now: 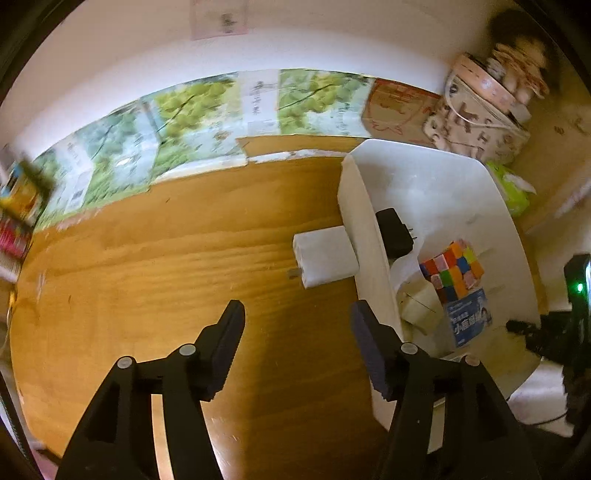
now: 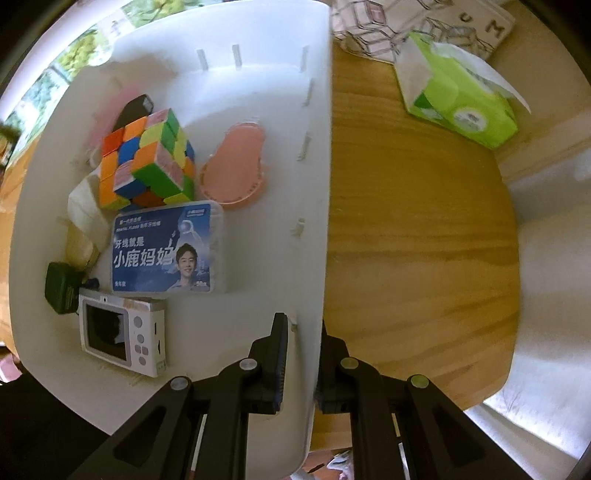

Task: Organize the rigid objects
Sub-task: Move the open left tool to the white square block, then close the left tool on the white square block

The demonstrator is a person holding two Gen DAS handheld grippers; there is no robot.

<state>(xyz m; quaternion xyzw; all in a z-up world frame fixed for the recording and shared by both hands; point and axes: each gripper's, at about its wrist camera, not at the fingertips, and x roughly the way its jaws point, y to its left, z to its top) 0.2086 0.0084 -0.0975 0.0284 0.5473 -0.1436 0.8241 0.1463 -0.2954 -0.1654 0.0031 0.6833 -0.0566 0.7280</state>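
Observation:
My left gripper [image 1: 295,321] hangs open over the wooden table [image 1: 166,277] with nothing between its fingers. Just ahead of it a white charger block [image 1: 325,258] lies on the wood, touching the outer wall of a white bin [image 1: 364,229]. My right gripper [image 2: 303,354] is shut on the bin's [image 2: 240,85] near wall, one finger inside and one outside. In the bin lie a colourful puzzle cube [image 2: 147,158], a blue floss box [image 2: 166,251], a white camera [image 2: 122,332], a black adapter [image 2: 61,288] and a pink dish [image 2: 236,170].
A green tissue pack [image 2: 461,92] and a patterned box [image 2: 406,22] sit on the table beyond the bin. Green-printed paper [image 1: 184,122] lines the wall behind the table. Books [image 1: 14,221] stand at the far left. A black device with a green light [image 1: 578,288] is at the right.

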